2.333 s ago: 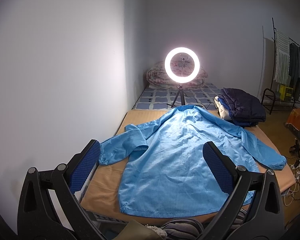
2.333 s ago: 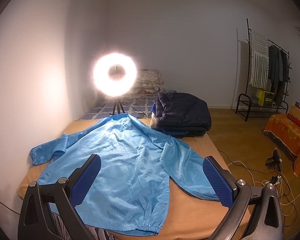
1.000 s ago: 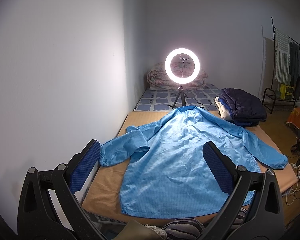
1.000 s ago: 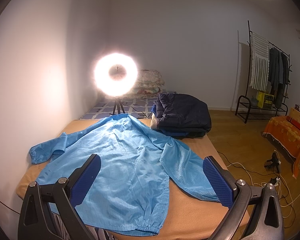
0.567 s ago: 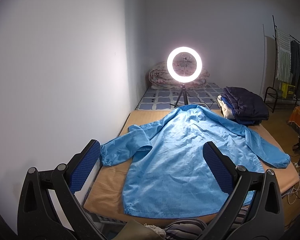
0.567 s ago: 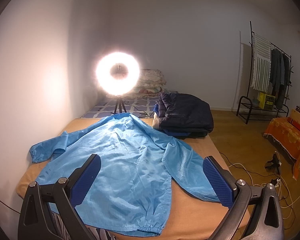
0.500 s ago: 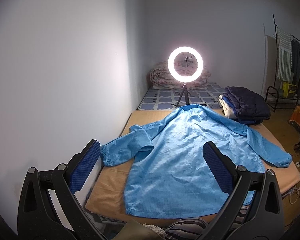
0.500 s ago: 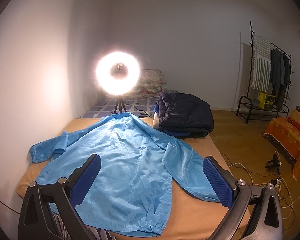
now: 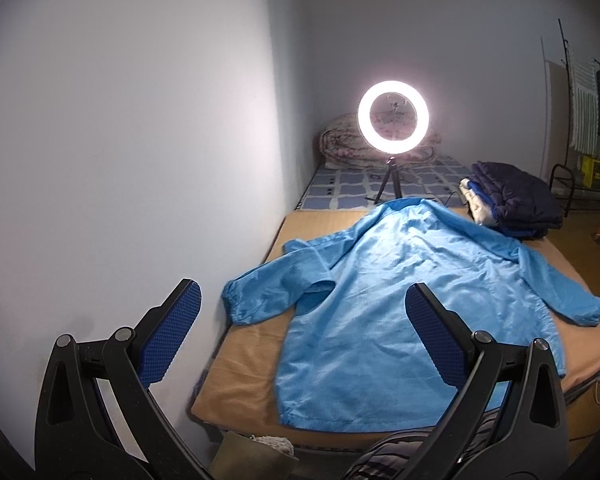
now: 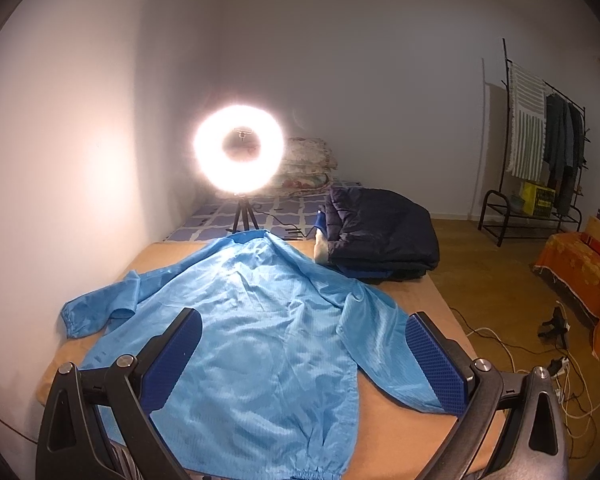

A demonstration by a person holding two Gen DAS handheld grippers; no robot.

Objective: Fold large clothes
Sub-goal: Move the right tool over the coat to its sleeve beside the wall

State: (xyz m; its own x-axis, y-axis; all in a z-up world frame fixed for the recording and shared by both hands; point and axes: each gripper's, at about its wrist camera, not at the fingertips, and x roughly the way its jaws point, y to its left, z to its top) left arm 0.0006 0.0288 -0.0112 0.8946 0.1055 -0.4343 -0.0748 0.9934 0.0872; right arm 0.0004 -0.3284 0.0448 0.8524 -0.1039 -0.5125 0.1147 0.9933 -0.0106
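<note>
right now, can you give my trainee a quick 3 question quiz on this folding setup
1. True or false: the blue jacket lies spread out flat on the bed.
2. What stands just beyond the jacket's collar: A) ring light B) fan C) chair?
3. What state are the left gripper and right gripper in?

Key: 1 true; 2 A; 3 both open, holding nothing.

A light blue jacket (image 9: pixel 400 304) is being shown on a tan bed cover (image 9: pixel 244 364). Blue textured pads (image 10: pixel 436 364) are being carried on black gripper frames. A navy quilted coat (image 10: pixel 380 236) is being displayed beside a blue-and-white checked sheet (image 9: pixel 340 188), a white glowing ring light (image 9: pixel 393 116) and an orange patterned cloth (image 10: pixel 576 268).
</note>
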